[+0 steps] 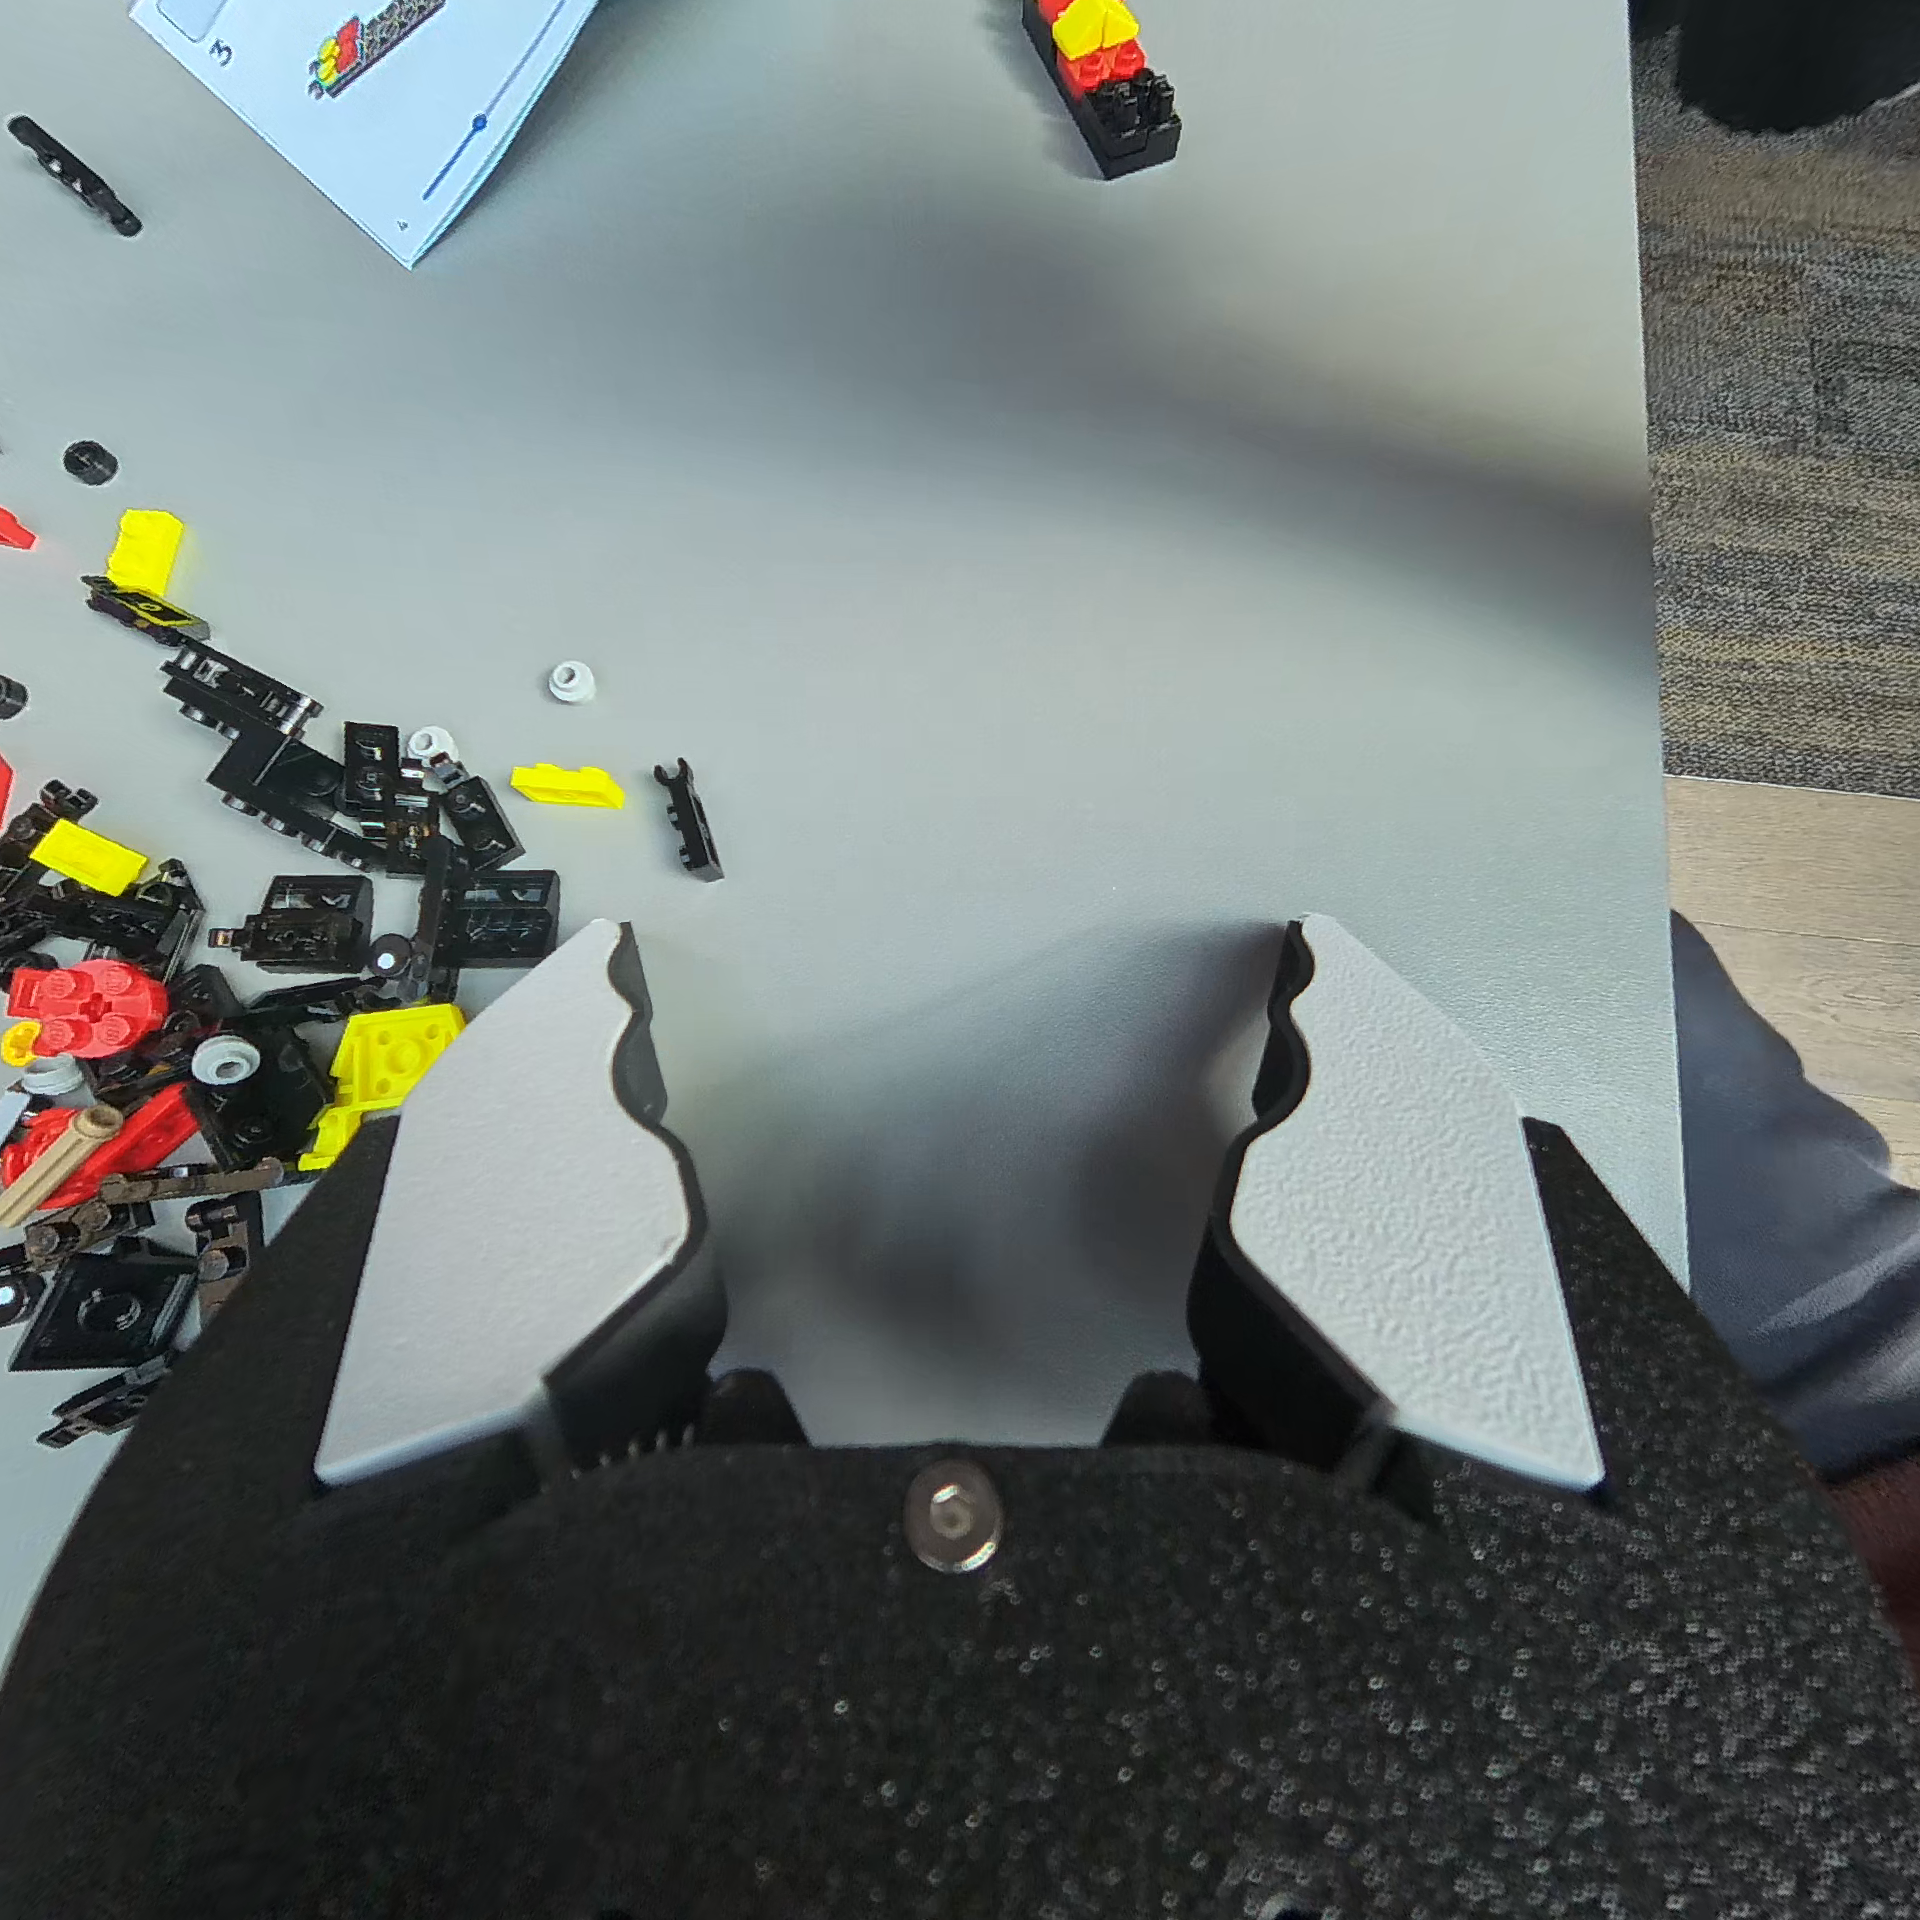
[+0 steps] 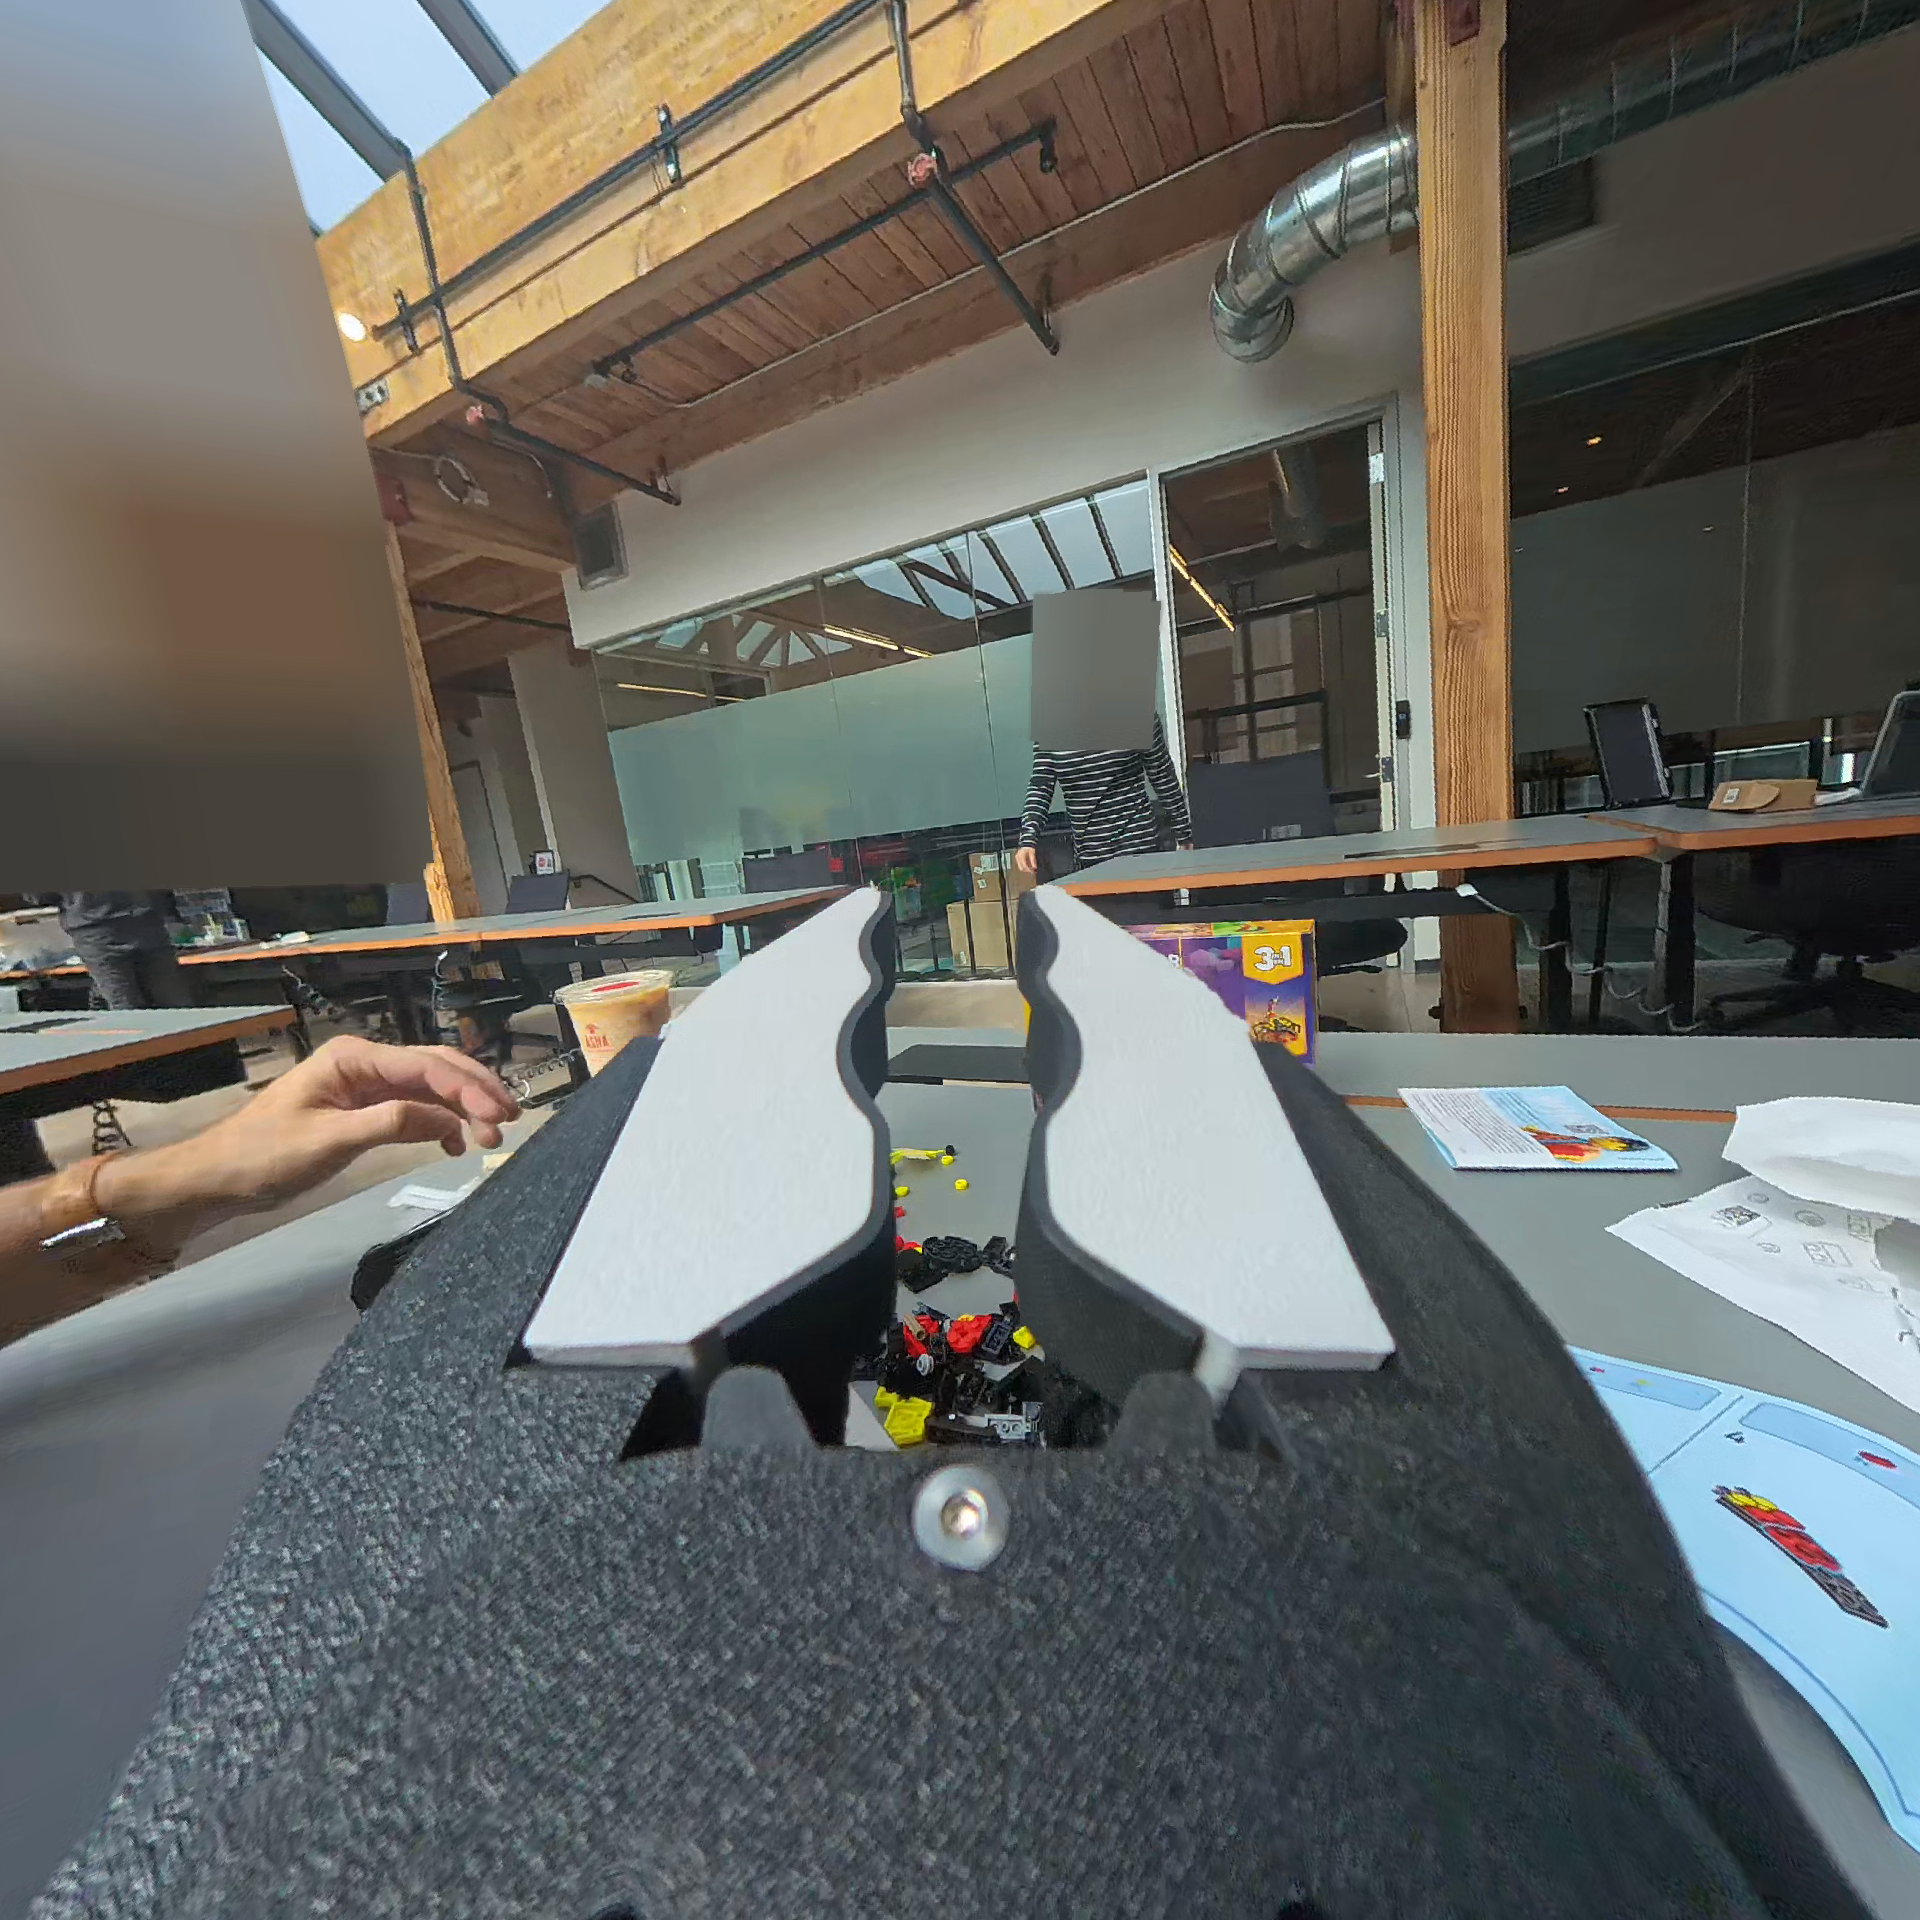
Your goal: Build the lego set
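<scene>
In the left wrist view my left gripper (image 1: 958, 935) is wide open and empty, just above bare grey table (image 1: 1039, 571). A pile of loose black, red and yellow lego pieces (image 1: 260, 987) lies to its left, next to the left finger. A small black, red and yellow partial build (image 1: 1107, 94) stands at the far edge. In the right wrist view my right gripper (image 2: 956, 909) is narrowly open and empty, raised and pointing level over the table. The lego pile (image 2: 956, 1361) shows through the gap between its fingers.
An instruction booklet (image 1: 364, 114) lies far left. The table's right edge (image 1: 1652, 727) drops to carpet. The lego box (image 2: 1247, 977), a booklet (image 2: 1538, 1127), paper sheets (image 2: 1766, 1247) and a blue sheet (image 2: 1787, 1538) lie right. A person's hand (image 2: 343, 1112) and a drink cup (image 2: 613, 1013) are left. Some 20 cm of space lies between my two pairs of fingers.
</scene>
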### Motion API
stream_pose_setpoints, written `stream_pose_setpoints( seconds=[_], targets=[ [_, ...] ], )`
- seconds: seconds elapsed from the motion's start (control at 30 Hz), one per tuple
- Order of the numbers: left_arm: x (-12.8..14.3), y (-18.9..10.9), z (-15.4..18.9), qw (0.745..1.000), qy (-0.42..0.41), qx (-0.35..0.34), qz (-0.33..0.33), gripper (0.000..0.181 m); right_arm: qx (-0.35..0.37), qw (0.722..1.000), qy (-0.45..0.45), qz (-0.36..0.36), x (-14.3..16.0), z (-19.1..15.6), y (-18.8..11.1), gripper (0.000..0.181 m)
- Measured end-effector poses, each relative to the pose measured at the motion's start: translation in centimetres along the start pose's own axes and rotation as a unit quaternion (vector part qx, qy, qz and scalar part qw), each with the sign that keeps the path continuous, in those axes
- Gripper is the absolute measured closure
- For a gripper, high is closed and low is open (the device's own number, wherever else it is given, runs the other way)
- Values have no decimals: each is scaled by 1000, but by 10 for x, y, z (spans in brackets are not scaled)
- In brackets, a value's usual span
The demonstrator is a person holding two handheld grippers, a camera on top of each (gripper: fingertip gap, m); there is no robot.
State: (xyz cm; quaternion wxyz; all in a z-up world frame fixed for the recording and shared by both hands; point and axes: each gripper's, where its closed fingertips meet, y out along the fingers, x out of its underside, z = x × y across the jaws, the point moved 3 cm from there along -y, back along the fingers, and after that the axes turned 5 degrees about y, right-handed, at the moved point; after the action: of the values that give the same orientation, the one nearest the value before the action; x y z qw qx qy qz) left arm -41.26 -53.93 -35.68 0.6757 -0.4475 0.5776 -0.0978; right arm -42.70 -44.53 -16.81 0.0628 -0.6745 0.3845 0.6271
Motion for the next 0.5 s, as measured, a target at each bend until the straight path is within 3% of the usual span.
stream_pose_setpoints(
  seconds=[0.17, 0.33, 0.5],
  targets=[
    [0, 0, 0, 1000, 0, 0, 0, 68, -40, 999, -24, -24, 0, -3, 5, 159],
    [0, 0, 0, 1000, 0, 0, 0, 68, -161, 985, 66, 5, 8, -14, 11, 159],
    [0, 0, 0, 1000, 0, 0, 0, 68, -193, 976, 94, -35, 35, -21, 11, 158]
  ],
)
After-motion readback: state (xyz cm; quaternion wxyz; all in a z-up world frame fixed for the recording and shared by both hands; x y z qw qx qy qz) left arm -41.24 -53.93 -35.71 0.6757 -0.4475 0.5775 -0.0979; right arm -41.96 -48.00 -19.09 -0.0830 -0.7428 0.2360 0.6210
